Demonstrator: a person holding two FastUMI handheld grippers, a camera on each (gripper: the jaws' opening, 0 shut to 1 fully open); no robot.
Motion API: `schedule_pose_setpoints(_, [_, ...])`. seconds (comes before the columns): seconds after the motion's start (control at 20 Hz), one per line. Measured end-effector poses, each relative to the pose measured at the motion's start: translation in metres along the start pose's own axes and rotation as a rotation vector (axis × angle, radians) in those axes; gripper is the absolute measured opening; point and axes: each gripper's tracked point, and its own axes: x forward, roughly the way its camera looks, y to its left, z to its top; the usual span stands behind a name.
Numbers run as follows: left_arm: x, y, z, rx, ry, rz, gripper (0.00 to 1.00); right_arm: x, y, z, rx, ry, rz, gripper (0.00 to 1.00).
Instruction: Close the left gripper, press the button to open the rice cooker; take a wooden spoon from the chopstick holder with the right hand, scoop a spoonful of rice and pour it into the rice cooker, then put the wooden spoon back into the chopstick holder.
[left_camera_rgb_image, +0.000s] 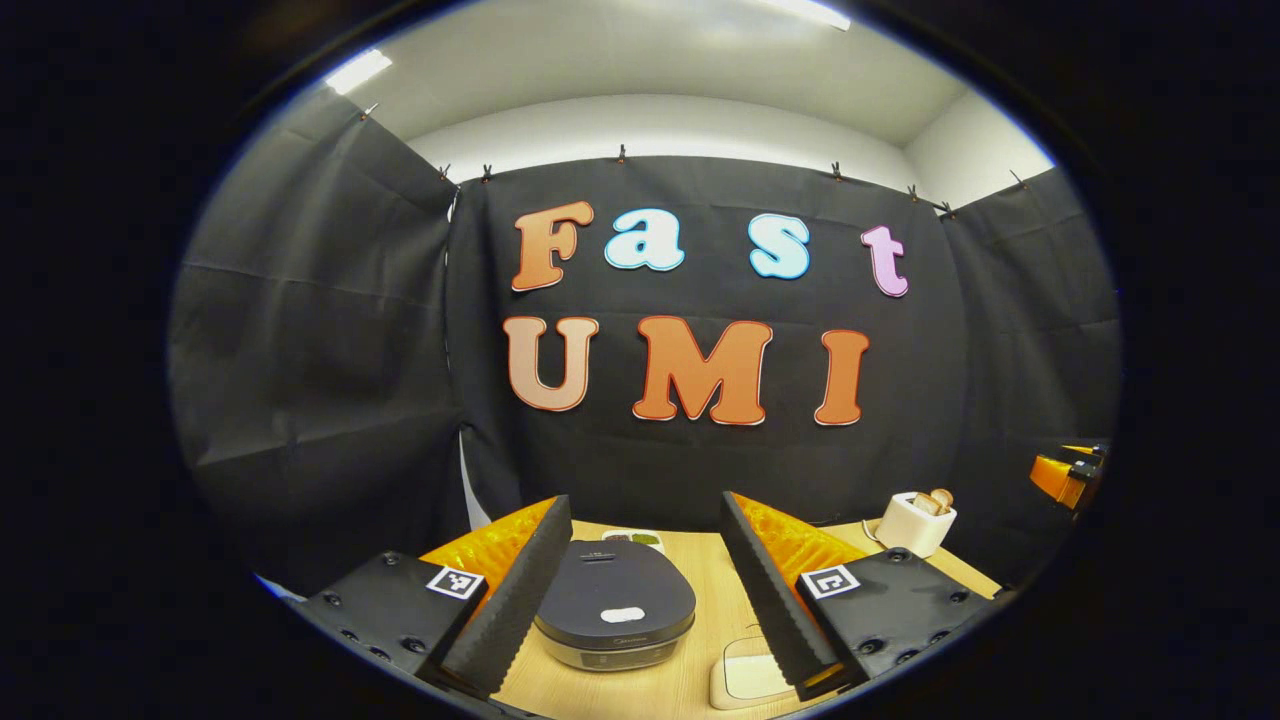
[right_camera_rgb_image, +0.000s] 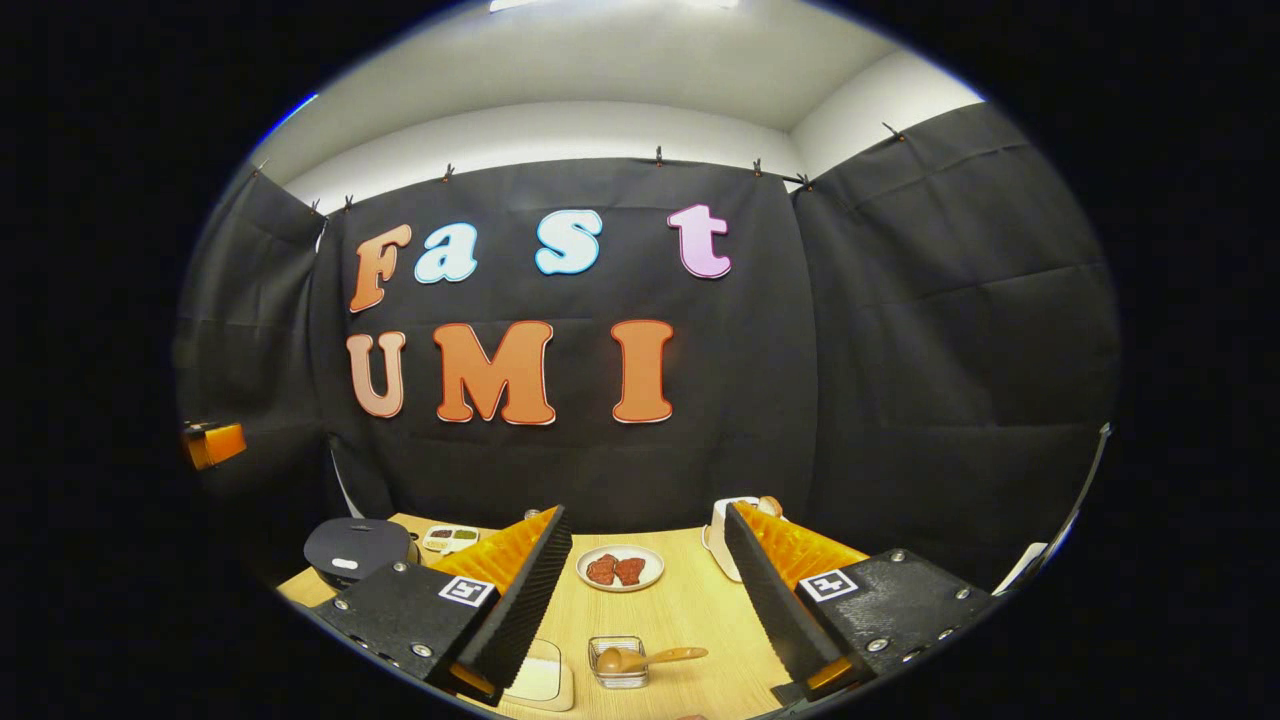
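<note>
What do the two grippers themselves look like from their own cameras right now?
Left gripper and right gripper look alike: each has two long, flat fingers with finely ribbed inner faces, mounted on black plates with visible screws. Each plate carries a small square black-and-white marker. No cables, hands or sleeves can be made out.

The rice cooker (left_camera_rgb_image: 614, 607) sits on the desk (left_camera_rgb_image: 690, 580) toward its left side, lid down, with a small divided tray (left_camera_rgb_image: 633, 539) just behind it near the back edge. A plate (right_camera_rgb_image: 620, 568) lies mid-desk. The chopstick holder (left_camera_rgb_image: 915, 522) stands toward the back right. Nearer the front edge, a small container (right_camera_rgb_image: 617, 661) holds the wooden spoon (right_camera_rgb_image: 650, 658), with a flat pad (right_camera_rgb_image: 538, 682) to its left.
</note>
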Motion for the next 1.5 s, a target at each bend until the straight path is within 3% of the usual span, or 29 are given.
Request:
schedule_pose_setpoints(0.2, [-0.001,0.003,0.001,0.025,-0.005,0.001,0.72,0.0,0.005,-0.004,-0.009,0.007,0.015,0.95])
schedule_pose_setpoints(0.45, [0.002,-0.011,-0.002,0.038,0.021,-0.055,0.16,0.002,0.005,-0.004,-0.023,0.007,0.015,0.95])
schedule_pose_setpoints(0.5, [0.004,-0.005,-0.002,0.048,0.035,-0.025,0.17,0.002,0.004,-0.004,-0.022,0.008,0.014,0.95])
schedule_pose_setpoints(0.6, [0.004,-0.018,-0.009,0.035,0.034,-0.035,0.02,0.002,0.003,-0.006,-0.019,0.015,0.012,0.95])
schedule_pose_setpoints(0.85, [0.026,-0.01,-0.03,0.04,0.082,-0.058,0.06,0.005,0.001,-0.009,-0.02,0.026,0.001,0.95])
schedule_pose_setpoints(1.05, [0.052,-0.005,-0.077,0.023,0.194,-0.073,0.02,0.005,-0.002,-0.014,-0.024,0.04,-0.005,0.95])
schedule_pose_setpoints(1.3, [0.08,0.01,-0.135,0.004,0.317,-0.064,0.04,0.006,-0.011,-0.025,-0.032,0.065,-0.028,0.95])
schedule_pose_setpoints(1.35, [0.085,0.012,-0.145,0.012,0.34,-0.065,0.04,0.006,-0.013,-0.028,-0.03,0.073,-0.033,1.0])
schedule_pose_setpoints(1.4, [0.087,0.012,-0.162,0.021,0.383,-0.071,0.04,0.006,-0.015,-0.031,-0.028,0.081,-0.038,0.95])
schedule_pose_setpoints(1.5, [0.097,0.014,-0.186,0.013,0.428,-0.076,0.04,0.005,-0.018,-0.037,-0.025,0.1,-0.046,0.95])
